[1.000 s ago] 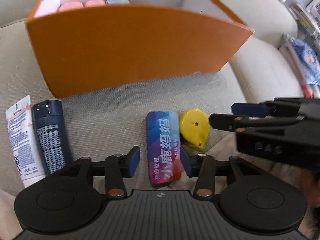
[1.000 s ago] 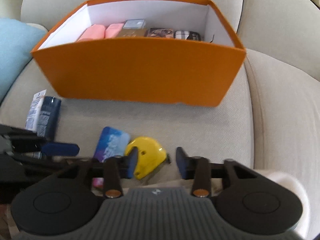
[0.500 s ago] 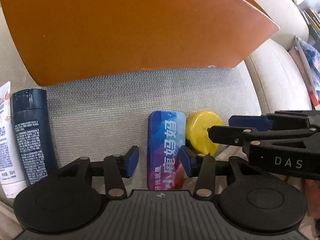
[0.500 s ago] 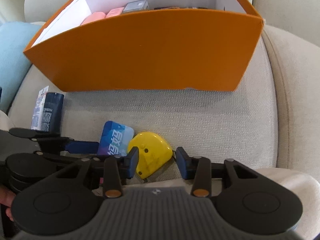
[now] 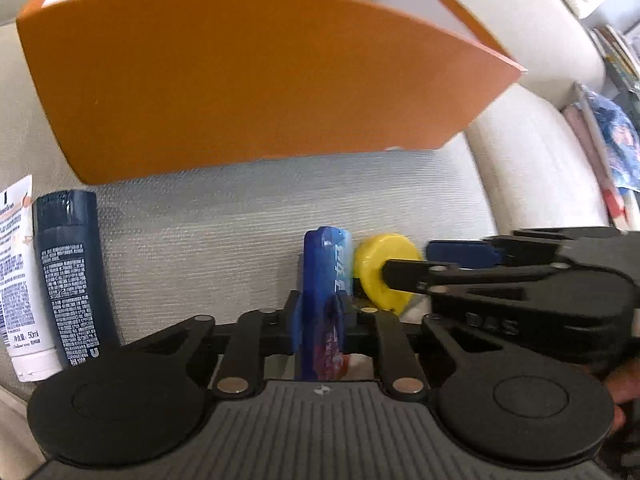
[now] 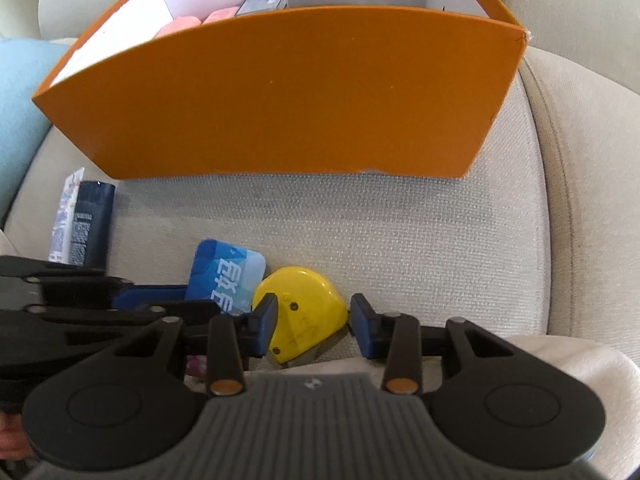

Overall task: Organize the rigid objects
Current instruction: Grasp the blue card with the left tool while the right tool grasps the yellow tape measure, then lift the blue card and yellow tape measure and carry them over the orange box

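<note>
- Left gripper [image 5: 323,318] clamped on a flat blue tin [image 5: 326,280] with white Chinese lettering, blue pads pressing both broad faces.
- In the left wrist view, tin turned on edge, narrow side toward the camera; in the right wrist view, its printed face [image 6: 226,276] tilted up off the cushion.
- Right gripper [image 6: 314,326] apart, blue pads [image 6: 364,330] on either side of a yellow tape measure [image 6: 306,310], left pad touching or nearly touching its edge, right pad clear of it.
- Tape measure lying flat on the beige sofa cushion [image 6: 400,240], just right of the tin, near edge of the seat.
- Orange cardboard box [image 6: 288,92] with white inside standing on the far part of the cushion, open at the top.
- Inside the box, along the far wall: pink packets [image 6: 192,24] and a small grey carton [image 6: 262,2].
- On the left of the cushion, near the box's left corner: dark navy tube [image 5: 70,280] and white tube [image 5: 16,280], lying side by side and touching, caps toward the near side.
- Light blue pillow [image 6: 20,92] at far left.
- Stacked books and magazines [image 5: 612,128] beyond the sofa's right arm.
</note>
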A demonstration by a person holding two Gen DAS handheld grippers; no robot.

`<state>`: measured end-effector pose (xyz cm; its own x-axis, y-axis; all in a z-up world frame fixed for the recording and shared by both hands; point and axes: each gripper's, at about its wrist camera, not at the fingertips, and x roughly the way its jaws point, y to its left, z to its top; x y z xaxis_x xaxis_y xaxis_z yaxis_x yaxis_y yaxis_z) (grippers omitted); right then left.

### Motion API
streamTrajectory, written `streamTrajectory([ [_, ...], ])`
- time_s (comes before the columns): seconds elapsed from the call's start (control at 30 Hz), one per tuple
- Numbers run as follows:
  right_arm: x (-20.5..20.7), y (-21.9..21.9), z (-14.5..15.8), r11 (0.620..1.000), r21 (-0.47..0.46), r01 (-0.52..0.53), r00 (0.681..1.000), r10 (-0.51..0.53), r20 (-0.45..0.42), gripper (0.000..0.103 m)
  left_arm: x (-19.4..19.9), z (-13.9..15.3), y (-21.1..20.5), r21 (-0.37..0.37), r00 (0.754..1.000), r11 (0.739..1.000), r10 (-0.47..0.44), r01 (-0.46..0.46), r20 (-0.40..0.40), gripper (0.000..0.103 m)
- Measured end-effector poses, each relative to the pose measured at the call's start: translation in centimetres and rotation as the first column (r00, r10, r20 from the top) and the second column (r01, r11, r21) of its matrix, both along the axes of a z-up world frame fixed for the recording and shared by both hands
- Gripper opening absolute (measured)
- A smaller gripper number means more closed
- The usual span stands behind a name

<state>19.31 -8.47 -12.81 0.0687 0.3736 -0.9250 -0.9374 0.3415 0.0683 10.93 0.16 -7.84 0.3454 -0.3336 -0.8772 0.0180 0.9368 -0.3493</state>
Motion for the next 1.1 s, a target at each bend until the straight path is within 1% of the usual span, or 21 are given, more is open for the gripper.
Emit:
streamTrajectory([
  [0.03,-0.1,0.0,0.0,1.000,-0.001,-0.002,1.000,0.002,0.004,0.041,-0.2,0.2,0.0,-0.011,1.000,1.000,-0.006,0.006,0.005,0.015],
  [0.13,-0.2,0.0,0.1,1.000,-0.003,-0.003,1.000,0.003,0.010,0.041,-0.1,0.1,-0.3,-0.010,1.000,1.000,-0.014,0.014,0.002,0.015],
  [0.23,-0.1,-0.2,-0.1,1.000,-0.011,0.001,1.000,-0.001,0.026,0.036,0.1,-0.4,-0.4,-0.021,1.000,1.000,-0.006,0.006,-0.013,0.015],
  [0.27,0.0,-0.5,-0.1,1.000,-0.009,0.005,1.000,-0.004,0.026,0.035,-0.5,-0.5,1.0,-0.025,1.000,1.000,-0.004,0.003,-0.014,0.015],
  [0.3,0.1,-0.6,0.0,1.000,-0.008,0.007,1.000,-0.007,0.023,0.035,-0.6,-0.5,1.2,-0.030,1.000,1.000,0.000,0.000,-0.015,0.015],
  [0.37,0.1,-0.7,0.0,1.000,-0.008,0.007,1.000,-0.007,0.020,0.035,-0.8,-0.5,1.7,-0.035,1.000,0.999,0.002,-0.002,-0.013,0.015],
  [0.43,0.0,-0.7,-0.1,1.000,-0.008,0.006,1.000,-0.006,0.022,0.035,0.3,-0.5,0.1,-0.033,1.000,0.999,0.002,-0.002,-0.009,0.015],
  [0.47,0.0,-0.7,-0.1,1.000,-0.007,0.006,1.000,-0.006,0.021,0.036,0.2,-0.4,0.2,-0.028,1.000,1.000,0.002,-0.002,-0.005,0.015],
  [0.57,-0.1,-0.9,-0.1,1.000,-0.007,0.000,1.000,0.000,0.022,0.038,-0.3,0.2,1.0,-0.002,1.000,1.000,0.015,-0.015,0.007,0.014],
  [0.63,0.0,-1.2,-0.1,1.000,-0.003,-0.004,1.000,0.004,0.021,0.040,-0.6,0.3,1.9,-0.002,0.999,0.999,0.042,-0.042,0.007,0.014],
  [0.73,0.1,-1.4,0.3,1.000,0.005,-0.019,1.000,0.019,0.011,0.048,-1.0,0.4,3.2,-0.007,0.997,0.997,0.082,-0.082,0.010,0.014],
  [0.8,0.0,-1.3,0.2,0.999,-0.003,-0.041,0.999,0.041,0.014,0.057,-1.2,0.4,3.9,-0.009,0.994,0.995,0.104,-0.104,0.011,0.014],
  [0.87,-0.3,-1.1,0.1,0.998,-0.023,-0.065,0.997,0.066,0.027,0.062,-1.4,0.4,4.0,-0.009,0.993,0.993,0.119,-0.119,0.013,0.014],
  [0.93,-0.7,-0.9,-0.1,0.994,-0.051,-0.095,0.994,0.097,0.046,0.065,-1.6,0.3,4.5,-0.013,0.992,0.992,0.130,-0.129,0.011,0.014],
  [1.0,-1.2,-0.5,-0.3,0.986,-0.083,-0.144,0.988,0.149,0.049,0.075,-1.9,0.3,4.8,-0.019,0.991,0.991,0.134,-0.134,0.011,0.014],
  [1.07,-1.8,-0.1,-0.5,0.971,-0.112,-0.212,0.975,0.219,0.047,0.077,-1.9,0.3,4.9,-0.018,0.991,0.991,0.133,-0.133,0.013,0.014],
  [1.1,-2.1,0.1,-0.7,0.966,-0.127,-0.227,0.970,0.236,0.065,0.077,-2.0,0.3,5.0,-0.018,0.991,0.991,0.132,-0.131,0.013,0.014],
])
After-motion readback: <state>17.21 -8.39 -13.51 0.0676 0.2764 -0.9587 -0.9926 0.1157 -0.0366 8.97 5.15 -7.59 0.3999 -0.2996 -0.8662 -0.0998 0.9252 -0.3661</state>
